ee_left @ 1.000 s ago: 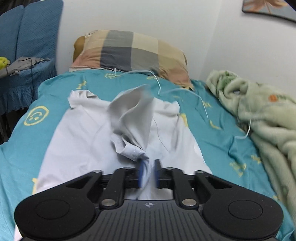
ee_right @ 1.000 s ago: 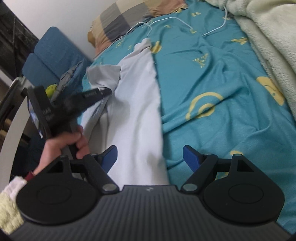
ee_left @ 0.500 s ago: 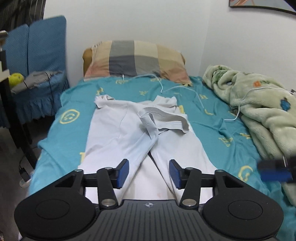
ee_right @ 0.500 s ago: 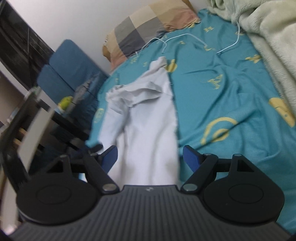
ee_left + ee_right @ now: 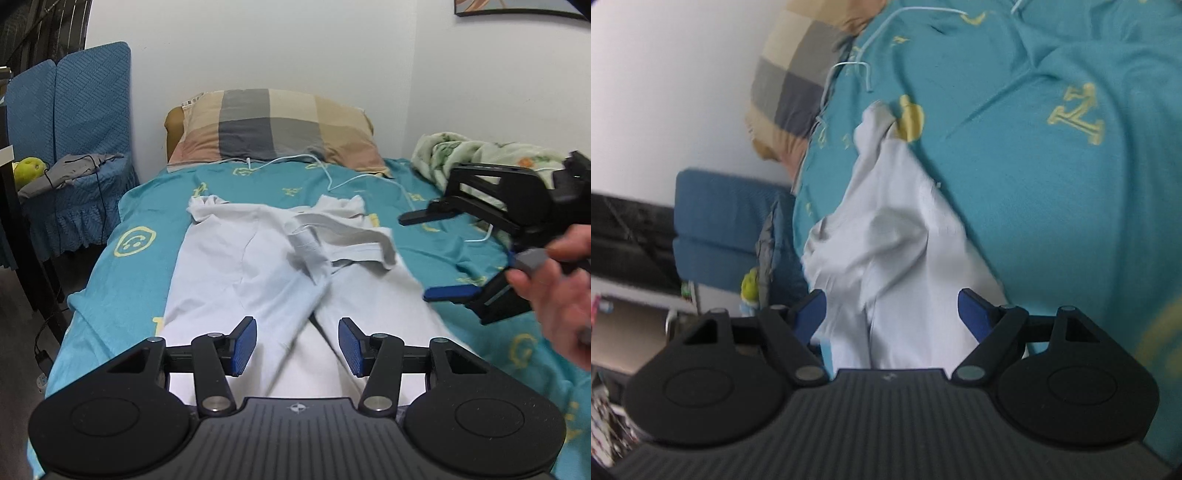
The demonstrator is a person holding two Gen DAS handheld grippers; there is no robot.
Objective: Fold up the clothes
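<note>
A white shirt [image 5: 251, 273] lies flat on the teal bedsheet [image 5: 122, 266], its right sleeve [image 5: 347, 240] folded in across the chest. My left gripper [image 5: 297, 345] is open and empty above the shirt's lower part. My right gripper [image 5: 417, 254] is open and empty, held by a hand at the shirt's right edge. In the right wrist view the right gripper [image 5: 891, 313] hovers open over the shirt [image 5: 894, 236].
A checked pillow [image 5: 273, 125] and a white cable [image 5: 332, 177] lie at the head of the bed. A green fleece blanket [image 5: 480, 155] is piled at the right. A blue chair [image 5: 70, 147] with grey cloth stands at the left.
My left gripper let go of the sleeve, opened and pulled back toward the foot of the bed. The sleeve now lies folded on the chest. My right gripper moved in over the shirt's right side.
</note>
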